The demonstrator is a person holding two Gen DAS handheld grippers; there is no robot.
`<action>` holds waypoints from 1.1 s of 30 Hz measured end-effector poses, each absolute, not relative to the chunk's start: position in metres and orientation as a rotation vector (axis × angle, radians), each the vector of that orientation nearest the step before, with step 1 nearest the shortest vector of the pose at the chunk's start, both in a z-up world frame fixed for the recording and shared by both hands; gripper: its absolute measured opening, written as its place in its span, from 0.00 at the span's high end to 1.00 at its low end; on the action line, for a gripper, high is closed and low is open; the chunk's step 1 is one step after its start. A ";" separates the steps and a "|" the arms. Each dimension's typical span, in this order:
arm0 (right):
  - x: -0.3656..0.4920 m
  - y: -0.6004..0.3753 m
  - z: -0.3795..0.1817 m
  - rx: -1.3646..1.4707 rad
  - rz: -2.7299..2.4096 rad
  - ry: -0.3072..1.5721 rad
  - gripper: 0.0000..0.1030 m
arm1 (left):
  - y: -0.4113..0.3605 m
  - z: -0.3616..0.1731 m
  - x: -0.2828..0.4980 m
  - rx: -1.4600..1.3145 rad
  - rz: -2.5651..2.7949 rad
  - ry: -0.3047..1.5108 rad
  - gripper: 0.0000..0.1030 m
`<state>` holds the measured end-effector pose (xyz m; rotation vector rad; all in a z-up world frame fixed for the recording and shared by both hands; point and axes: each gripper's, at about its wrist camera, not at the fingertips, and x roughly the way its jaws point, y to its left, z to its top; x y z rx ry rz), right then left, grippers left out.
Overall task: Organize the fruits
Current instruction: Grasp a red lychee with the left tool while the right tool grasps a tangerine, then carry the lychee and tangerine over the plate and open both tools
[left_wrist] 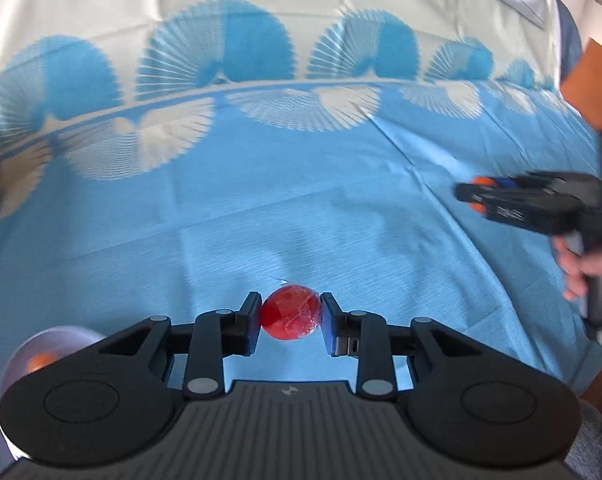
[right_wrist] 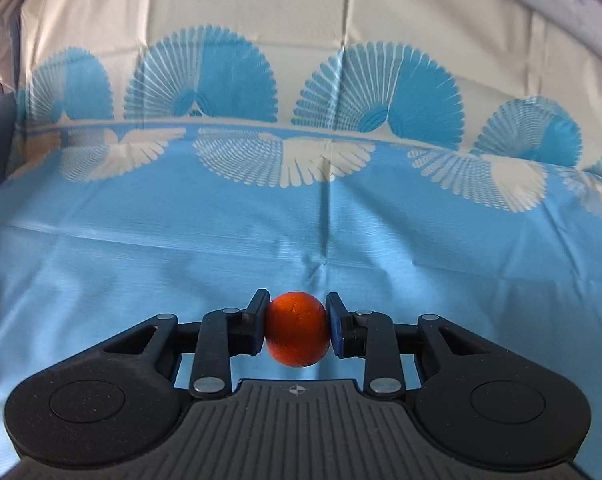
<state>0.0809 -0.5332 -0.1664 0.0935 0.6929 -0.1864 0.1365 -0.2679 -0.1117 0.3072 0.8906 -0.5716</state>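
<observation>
My left gripper (left_wrist: pixel 291 316) is shut on a red round fruit (left_wrist: pixel 291 312) wrapped in clear film and holds it above the blue tablecloth (left_wrist: pixel 261 208). My right gripper (right_wrist: pixel 297 326) is shut on an orange fruit (right_wrist: pixel 297 328) and holds it above the same cloth (right_wrist: pixel 221 240). The right gripper also shows in the left wrist view (left_wrist: pixel 477 194) at the right edge, with the orange fruit (left_wrist: pixel 481 182) between its fingers and a hand on its handle.
A clear bowl (left_wrist: pixel 33 356) with an orange fruit (left_wrist: pixel 41 360) inside sits at the lower left, partly hidden behind my left gripper. The cloth has white and blue fan patterns toward the back. An orange-brown board (left_wrist: pixel 589 80) stands at the far right.
</observation>
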 end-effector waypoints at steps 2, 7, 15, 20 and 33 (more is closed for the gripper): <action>0.055 -0.510 -0.141 0.091 -0.205 0.690 0.69 | -0.245 -0.091 0.121 0.290 -0.548 0.884 0.67; -0.001 -0.434 -0.087 0.147 -0.179 0.682 0.69 | -0.177 -0.047 0.070 0.278 -0.463 0.869 0.67; -0.068 -0.299 -0.053 0.146 -0.021 0.726 0.69 | -0.064 -0.014 0.000 0.233 -0.315 0.880 0.67; -0.095 -0.237 -0.046 0.080 0.056 0.768 0.69 | -0.015 -0.004 -0.031 0.173 -0.279 0.862 0.67; -0.111 -0.170 -0.035 -0.060 0.120 0.784 0.69 | 0.029 0.002 -0.043 0.077 -0.274 0.829 0.67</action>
